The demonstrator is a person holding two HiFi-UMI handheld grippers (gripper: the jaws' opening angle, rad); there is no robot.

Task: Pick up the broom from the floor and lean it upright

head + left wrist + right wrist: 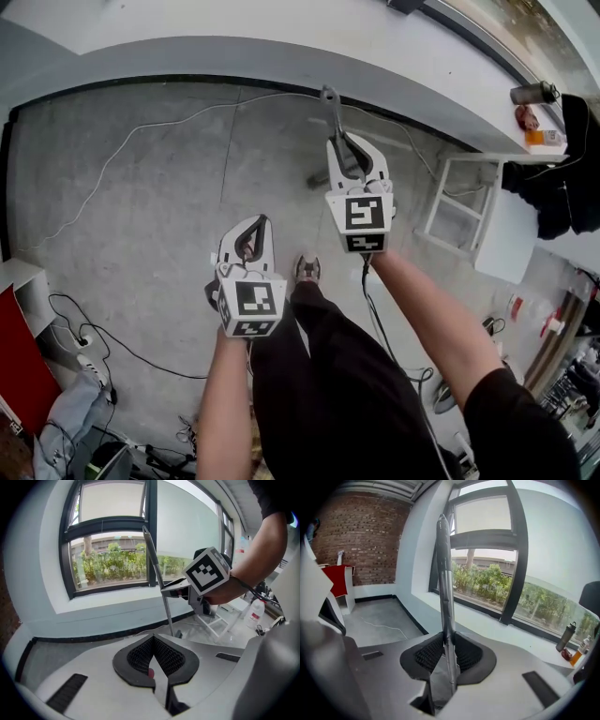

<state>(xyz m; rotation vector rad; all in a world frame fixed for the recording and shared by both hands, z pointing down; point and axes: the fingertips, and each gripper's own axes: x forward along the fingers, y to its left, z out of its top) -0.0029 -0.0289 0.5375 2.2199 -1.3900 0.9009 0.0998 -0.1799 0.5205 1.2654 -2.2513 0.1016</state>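
Concrete floor (141, 234), with a white wall (281, 56) and window ledge at the far side; I read that wall as your lean target. Your right gripper (349, 157) has the broom (446, 588) by its metal handle. Its fingers (425, 654) pinch the pole, which runs straight through the gap between the two ribbed pads and sticks out well past the tips. The grip sits partway along the handle, probably so you can swing the top toward the wall while the bottom end stays low. From the left gripper view the pole is close to upright with a slight tilt, its lower end down near the wall's base; can't tell if it touches the floor. Broom head isn't clear in any view. Your left gripper (251, 236) sits nearer and left of the right one, apart from the broom, its fingers (138, 656) pressed together on nothing. It looks parked as a spare to steady the pole. Pickup looks done, lean not finished. Smooth metal may slide along the wall on release.
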